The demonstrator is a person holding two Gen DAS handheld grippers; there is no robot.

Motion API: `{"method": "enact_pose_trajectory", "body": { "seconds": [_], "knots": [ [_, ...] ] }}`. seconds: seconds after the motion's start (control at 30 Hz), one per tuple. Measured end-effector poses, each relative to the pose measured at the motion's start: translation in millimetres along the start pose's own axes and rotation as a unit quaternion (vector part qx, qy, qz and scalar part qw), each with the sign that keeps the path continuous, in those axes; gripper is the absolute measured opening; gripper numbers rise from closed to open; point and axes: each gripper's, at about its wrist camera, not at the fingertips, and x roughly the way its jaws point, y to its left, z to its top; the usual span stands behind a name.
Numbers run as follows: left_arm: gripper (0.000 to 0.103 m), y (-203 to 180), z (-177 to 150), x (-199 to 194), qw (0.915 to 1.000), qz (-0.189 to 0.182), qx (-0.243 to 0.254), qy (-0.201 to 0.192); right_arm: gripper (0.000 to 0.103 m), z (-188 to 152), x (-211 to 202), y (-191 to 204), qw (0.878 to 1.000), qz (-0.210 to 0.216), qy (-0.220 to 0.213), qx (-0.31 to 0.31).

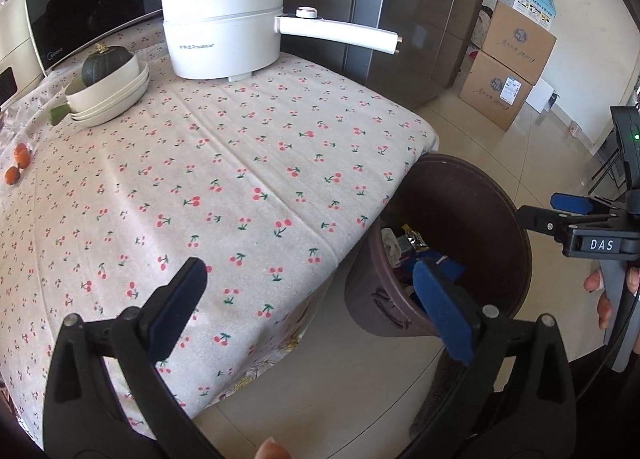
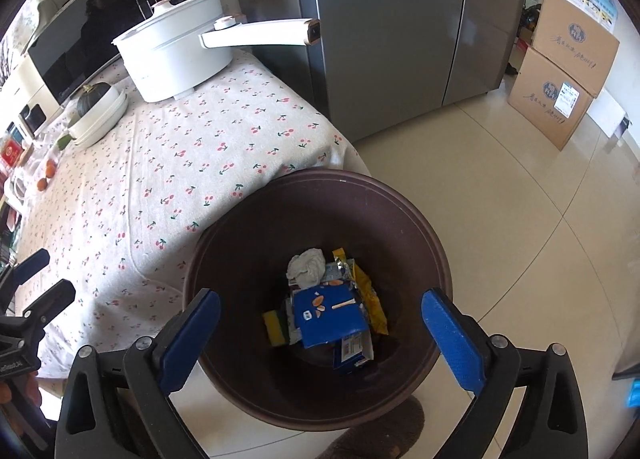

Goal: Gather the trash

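A dark brown trash bin (image 2: 416, 219) stands on the floor against the table's corner; it also shows in the left wrist view (image 1: 496, 195). Inside lie a blue carton (image 2: 328, 313), a crumpled grey tissue (image 2: 307, 267), yellow wrappers (image 2: 370, 299) and a yellow-green sponge (image 2: 274, 325). My right gripper (image 2: 320, 331) is open and empty, directly above the bin's mouth. My left gripper (image 1: 312, 299) is open and empty, above the table's near corner beside the bin. The right gripper's side shows in the left wrist view (image 1: 560, 215).
The table (image 1: 224, 163) has a cherry-print cloth. On it stand a white electric pot (image 1: 224, 35) with a long handle, stacked bowls holding a dark squash (image 1: 106, 83), and small oranges (image 1: 18, 163). A grey fridge (image 2: 400, 27) and cardboard boxes (image 2: 560, 71) stand behind.
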Motion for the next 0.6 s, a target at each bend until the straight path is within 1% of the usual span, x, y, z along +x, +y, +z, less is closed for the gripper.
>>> {"method": "enact_pose_trajectory", "body": {
  "seconds": [0.13, 0.27, 0.4, 0.6],
  "knots": [
    [0.102, 11.1, -13.5, -23.3, 0.9993, 0.028, -0.024, -0.007, 0.103, -7.6, -23.2, 24.0, 0.999, 0.010, -0.032, -0.017],
    [0.102, 22.4, -29.6, -52.9, 0.9961, 0.068, -0.047, -0.032, 0.103, -19.3, -50.1, 54.8, 0.996, 0.016, -0.073, -0.048],
    [0.102, 31.0, -45.9, -85.6, 0.9887, 0.117, -0.065, -0.067, 0.103, -29.8, -76.0, 83.8, 0.990, 0.018, -0.113, -0.080],
    [0.102, 46.7, -65.0, -123.1, 0.9766, 0.156, -0.090, -0.118, 0.103, -40.5, -108.5, 114.6, 0.978, 0.030, -0.175, -0.113]
  ]
}}
